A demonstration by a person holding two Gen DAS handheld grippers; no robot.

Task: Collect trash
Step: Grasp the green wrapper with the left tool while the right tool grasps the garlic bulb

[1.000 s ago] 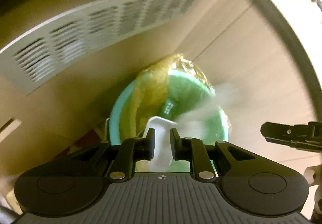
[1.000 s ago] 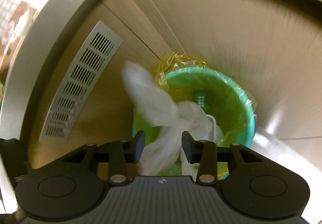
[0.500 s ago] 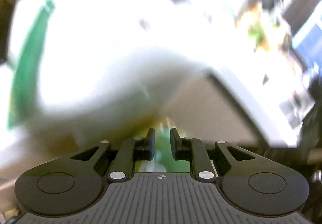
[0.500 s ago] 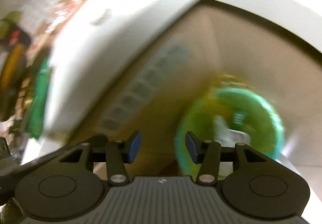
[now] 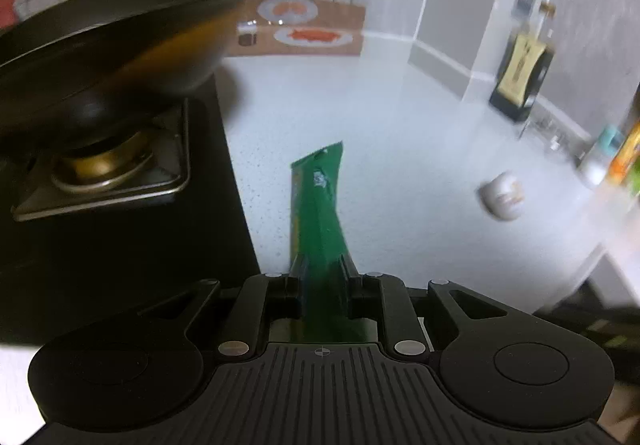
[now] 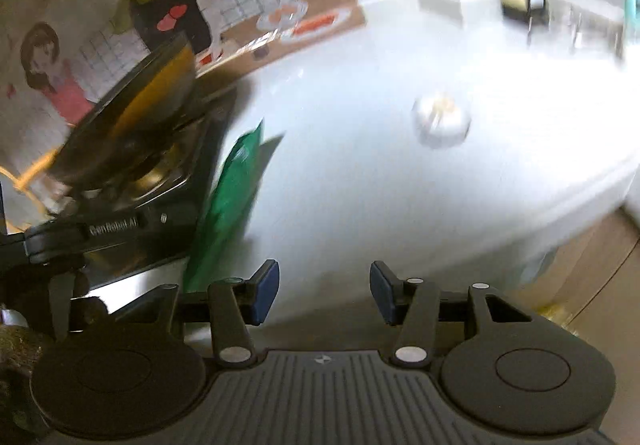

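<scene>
A white surface [image 5: 400, 149] carries a black stove [image 5: 120, 245] with a dark pan [image 5: 112, 41]. Beside the stove, a green wrapper [image 5: 318, 205] lies lengthwise, pointing away, its near end between the left hand-held gripper's [image 5: 323, 277] narrow jaws; whether they pinch it I cannot tell. The right hand-held gripper [image 6: 323, 291] has just been opening, empty.

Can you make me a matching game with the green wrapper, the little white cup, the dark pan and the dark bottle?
Things:
1. green wrapper
2. little white cup
3. dark pan
4. dark bottle

Places:
A. on the stove burner
B. alone on the white counter
C. between the left gripper's fingers
D. by the back wall

Pairs: 1-C, 2-B, 3-A, 4-D
</scene>
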